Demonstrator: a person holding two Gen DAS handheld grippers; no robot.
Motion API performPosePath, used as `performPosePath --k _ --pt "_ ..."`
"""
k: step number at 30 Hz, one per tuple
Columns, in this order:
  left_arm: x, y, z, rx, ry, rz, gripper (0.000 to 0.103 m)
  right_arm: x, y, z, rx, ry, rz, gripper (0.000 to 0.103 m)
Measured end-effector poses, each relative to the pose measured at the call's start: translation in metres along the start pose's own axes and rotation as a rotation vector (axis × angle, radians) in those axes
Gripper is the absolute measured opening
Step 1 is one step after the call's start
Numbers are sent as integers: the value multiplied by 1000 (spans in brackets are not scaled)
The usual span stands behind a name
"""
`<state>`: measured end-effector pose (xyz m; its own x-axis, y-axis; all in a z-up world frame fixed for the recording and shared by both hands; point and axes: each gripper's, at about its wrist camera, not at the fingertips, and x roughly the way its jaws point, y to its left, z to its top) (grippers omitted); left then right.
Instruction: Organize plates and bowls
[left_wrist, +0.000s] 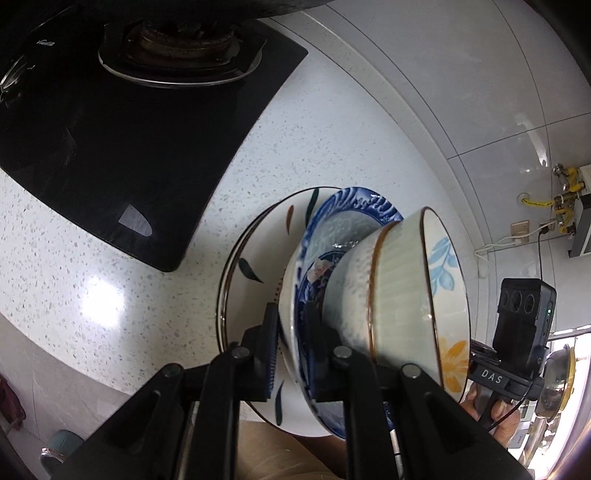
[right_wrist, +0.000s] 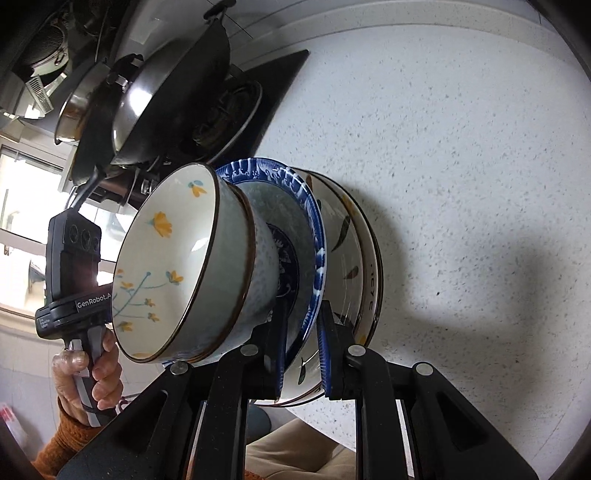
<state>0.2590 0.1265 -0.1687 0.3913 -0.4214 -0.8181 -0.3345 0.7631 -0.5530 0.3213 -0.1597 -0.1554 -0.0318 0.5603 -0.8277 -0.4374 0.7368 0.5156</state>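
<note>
Glazed flower-painted bowl (left_wrist: 439, 295) atop blue-patterned plate (left_wrist: 354, 210) w/ leaf-painted white plate (left_wrist: 258, 251), rim pinched by left gripper (left_wrist: 291, 354) & right gripper (right_wrist: 303, 354) over speckled white counter (left_wrist: 110, 295) beside black hob (left_wrist: 110, 147): could slide off if tipped.

The left hand-held gripper (left_wrist: 290, 350) clamps the blue plate (left_wrist: 354, 210), floral bowl (left_wrist: 402, 273) nested on it.

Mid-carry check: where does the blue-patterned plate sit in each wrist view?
Left wrist view: blue-patterned plate lower centre, clamped at its rim by the left claw, floral bowl to its right.
Right wrist view: centre, rim clamped by the right claw, bowl to its left.
Shared landmark: black stove, upper left in both.
</note>
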Motion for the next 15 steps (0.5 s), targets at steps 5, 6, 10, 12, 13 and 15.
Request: performPosePath --k 5,6,10,12,13,15 --pt "7 8 1 8 7 -2 10 8 -1 -3 8 4 -12 14" --pt "11 9 1 6 10 -3 10 9 1 -2 6 2 -18 14" --pt "16 10 -2 1 15 -10 10 12 9 4 -9 1 -49 14" --pt "17 9 -2 8 13 -5 10 13 15 5 -27 -1 -67 14" --pt "17 8 -2 16 9 -3 10 13 16 5 -34 0 -72 14" --pt "18 5 -3 45 -1 -1 10 14 16 5 -36 -1 -70 14"
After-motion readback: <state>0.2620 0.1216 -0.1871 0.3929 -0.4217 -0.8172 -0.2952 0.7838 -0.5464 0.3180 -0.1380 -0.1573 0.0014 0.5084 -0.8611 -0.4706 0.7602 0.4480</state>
